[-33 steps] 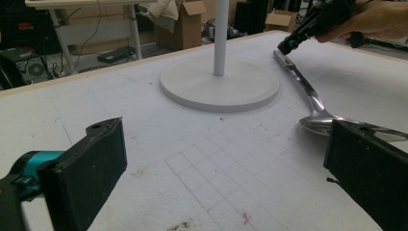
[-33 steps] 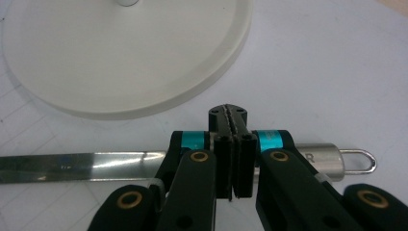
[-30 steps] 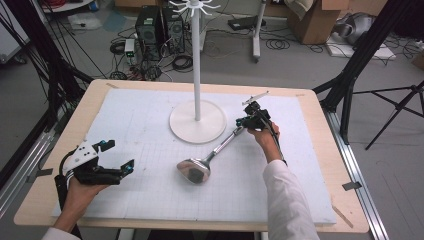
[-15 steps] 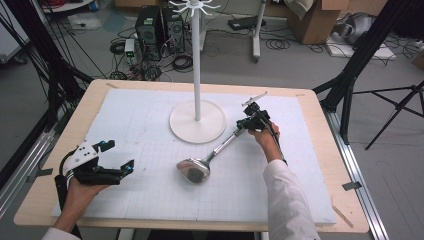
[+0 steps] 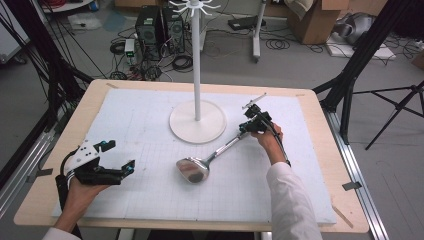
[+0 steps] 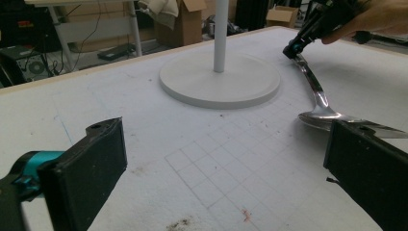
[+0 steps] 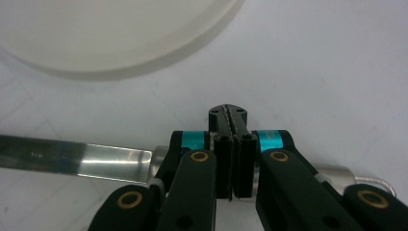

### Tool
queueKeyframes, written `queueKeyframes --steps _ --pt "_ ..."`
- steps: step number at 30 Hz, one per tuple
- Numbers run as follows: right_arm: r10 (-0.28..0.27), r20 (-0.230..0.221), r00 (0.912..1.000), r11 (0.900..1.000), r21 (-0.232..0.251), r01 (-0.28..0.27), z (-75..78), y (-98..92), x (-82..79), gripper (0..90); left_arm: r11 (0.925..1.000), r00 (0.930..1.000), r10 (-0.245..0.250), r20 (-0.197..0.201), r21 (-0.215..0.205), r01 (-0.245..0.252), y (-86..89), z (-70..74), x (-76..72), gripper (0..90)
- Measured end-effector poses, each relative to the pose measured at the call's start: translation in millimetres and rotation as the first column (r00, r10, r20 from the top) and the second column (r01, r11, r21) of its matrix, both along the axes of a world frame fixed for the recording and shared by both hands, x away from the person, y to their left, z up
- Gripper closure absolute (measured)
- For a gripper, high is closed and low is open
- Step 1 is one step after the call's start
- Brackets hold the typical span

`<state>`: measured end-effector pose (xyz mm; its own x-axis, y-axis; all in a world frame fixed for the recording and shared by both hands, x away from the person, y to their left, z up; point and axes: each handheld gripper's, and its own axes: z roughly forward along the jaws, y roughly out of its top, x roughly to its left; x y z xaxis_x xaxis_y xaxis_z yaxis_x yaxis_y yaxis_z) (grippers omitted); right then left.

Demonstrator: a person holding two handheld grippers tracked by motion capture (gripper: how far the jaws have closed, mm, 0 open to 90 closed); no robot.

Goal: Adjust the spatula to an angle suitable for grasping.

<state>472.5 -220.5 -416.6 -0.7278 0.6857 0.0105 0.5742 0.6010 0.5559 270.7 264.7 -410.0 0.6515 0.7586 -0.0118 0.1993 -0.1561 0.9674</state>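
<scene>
Our right tongs (image 5: 246, 128) clench the ladle (image 5: 194, 169) handle; our left tongs (image 5: 116, 157) rest released on the counter (image 5: 90, 102).

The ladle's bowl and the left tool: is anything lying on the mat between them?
No. In the high view, only bare white gridded mat lies between the ladle bowl and the open left tool.

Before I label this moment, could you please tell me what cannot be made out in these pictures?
- Right gripper view: the shut fingers cover the ladle handle where they cross it, so the grip point is hidden.
- Left gripper view: the ladle bowl is partly behind a finger and cut by the right edge.
- High view: the stand top hooks are cut by the top edge.
- High view: the right gripper fingers are too small to judge.
</scene>
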Motion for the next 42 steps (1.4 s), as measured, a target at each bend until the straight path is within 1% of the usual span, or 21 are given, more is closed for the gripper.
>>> queueKeyframes --steps 3,6,7,8,9,11,16,20,22,23,25,29,31,32,36,37,42 --pt "0.014 -0.019 0.9997 0.999 -0.036 -0.014 0.1 -1.2 -4.5 89.6 1.0000 1.0000 0.003 0.006 -0.001 -0.003 0.3 1.1 -0.8 1.8" --pt "0.024 -0.023 0.9994 0.998 -0.054 -0.025 2.3 -2.7 -9.5 89.6 1.0000 1.0000 0.003 0.005 0.001 -0.003 0.4 0.9 -0.6 1.8" --pt "0.028 -0.017 0.9995 0.998 -0.057 -0.029 3.3 -3.4 -11.3 89.6 1.0000 1.0000 0.004 0.006 0.001 -0.004 0.2 0.9 -0.7 1.7" --pt "0.023 -0.016 0.9996 0.998 -0.058 -0.024 4.4 -4.0 -13.5 89.6 1.0000 1.0000 0.005 0.006 0.002 -0.005 -0.1 1.2 -0.9 1.8" --pt "0.025 -0.020 0.9995 0.998 -0.054 -0.026 5.1 -5.1 -14.9 89.6 1.0000 1.0000 0.002 0.007 0.005 -0.002 -0.2 1.5 -0.9 1.7" --pt "0.029 -0.025 0.9993 0.997 -0.069 -0.030 6.2 -8.0 -18.4 89.6 1.0000 1.0000 0.001 0.007 0.002 -0.001 -1.0 1.5 -1.3 1.8" --pt "0.027 -0.033 0.9991 0.997 -0.068 -0.030 6.4 -12.1 -23.1 89.6 1.0000 1.0000 0.000 0.010 0.005 0.000 -1.4 1.8 -1.6 1.8" --pt "0.038 -0.045 0.9983 0.996 -0.080 -0.041 5.7 -17.6 -30.0 89.6 0.9999 0.9999 -0.002 0.011 0.011 0.002 -2.0 1.8 -1.6 1.8" --pt "0.037 -0.051 0.9980 0.996 -0.076 -0.041 5.7 -20.9 -33.9 89.6 1.0000 0.9999 -0.001 0.010 0.007 0.001 -2.5 1.8 -2.0 1.8" --pt "0.043 -0.044 0.9981 0.996 -0.078 -0.046 5.6 -22.5 -35.9 89.6 1.0000 1.0000 0.000 0.009 0.006 0.000 -2.9 1.8 -2.0 1.8" --pt "0.043 -0.045 0.9980 0.996 -0.078 -0.047 5.6 -24.8 -40.2 89.6 0.9999 0.9999 -0.004 0.010 0.011 0.004 -3.0 2.1 -2.2 1.8" --pt "0.051 -0.040 0.9979 0.995 -0.079 -0.054 5.7 -27.9 -48.2 89.6 0.9999 0.9999 -0.005 0.011 0.010 0.005 -4.6 2.2 -2.7 1.8" --pt "0.058 -0.049 0.9971 0.995 -0.077 -0.062 6.0 -29.0 -51.5 89.6 0.9999 0.9999 -0.009 0.012 0.012 0.009 -4.9 2.3 -2.8 1.8" --pt "0.060 -0.046 0.9972 0.995 -0.078 -0.063 5.9 -29.3 -53.2 89.6 0.9999 0.9999 -0.009 0.013 0.013 0.009 -4.9 2.3 -2.9 1.8" --pt "0.054 -0.050 0.9973 0.996 -0.062 -0.057 3.3 -33.5 -58.8 89.6 0.9999 0.9999 -0.004 0.015 0.013 0.004 -4.4 2.9 -3.6 1.8" --pt "0.060 -0.047 0.9971 0.996 -0.063 -0.063 1.9 -34.8 -60.0 89.6 0.9999 0.9999 -0.003 0.016 0.013 0.003 -4.2 3.0 -3.7 1.8" --pt "0.058 -0.040 0.9975 0.996 -0.059 -0.060 0.2 -40.7 -72.1 89.6 1.0000 0.9998 -0.001 0.020 0.009 0.001 -4.0 3.7 -3.8 1.8"
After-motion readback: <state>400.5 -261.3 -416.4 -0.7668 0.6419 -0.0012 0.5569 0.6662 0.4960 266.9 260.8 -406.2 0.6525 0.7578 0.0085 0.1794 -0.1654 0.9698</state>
